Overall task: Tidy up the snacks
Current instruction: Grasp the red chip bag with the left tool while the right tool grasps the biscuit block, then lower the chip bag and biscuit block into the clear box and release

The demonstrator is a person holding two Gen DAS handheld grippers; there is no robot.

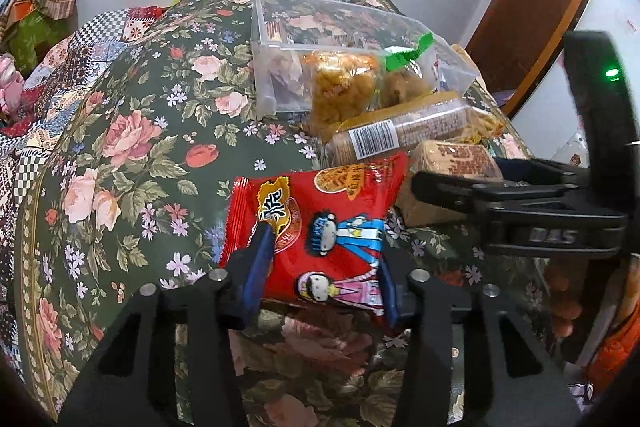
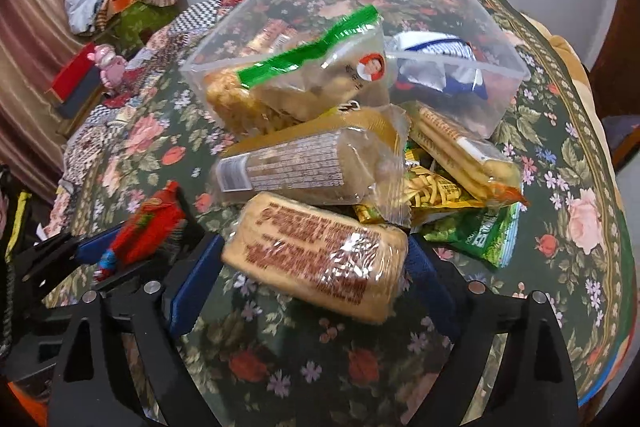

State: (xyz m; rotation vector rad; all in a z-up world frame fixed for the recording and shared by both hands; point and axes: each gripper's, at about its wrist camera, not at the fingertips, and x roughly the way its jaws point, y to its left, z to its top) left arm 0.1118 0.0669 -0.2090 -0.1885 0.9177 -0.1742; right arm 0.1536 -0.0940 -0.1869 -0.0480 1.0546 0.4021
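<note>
The floral-clothed counter point(image 2: 560, 155) carried your clear bin point(image 2: 500, 95) at twelve o'clock, with the snack pile point(image 2: 440, 187) spilling from its near edge. Your right gripper point(image 2: 316, 259) had its fingers closed on the tan biscuit pack point(image 2: 320, 251). At nine o'clock, your left gripper point(image 1: 320, 267) clamped the red snack packet point(image 1: 320, 219).

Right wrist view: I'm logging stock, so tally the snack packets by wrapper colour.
Clear wrap: 4 (puff bag, cracker roll, cake, biscuit sticks)
Red packet: 1
Yellow packet: 1
Green packet: 1
Blue-white packet: 1
Total: 8; deeper in the box unclear
</note>
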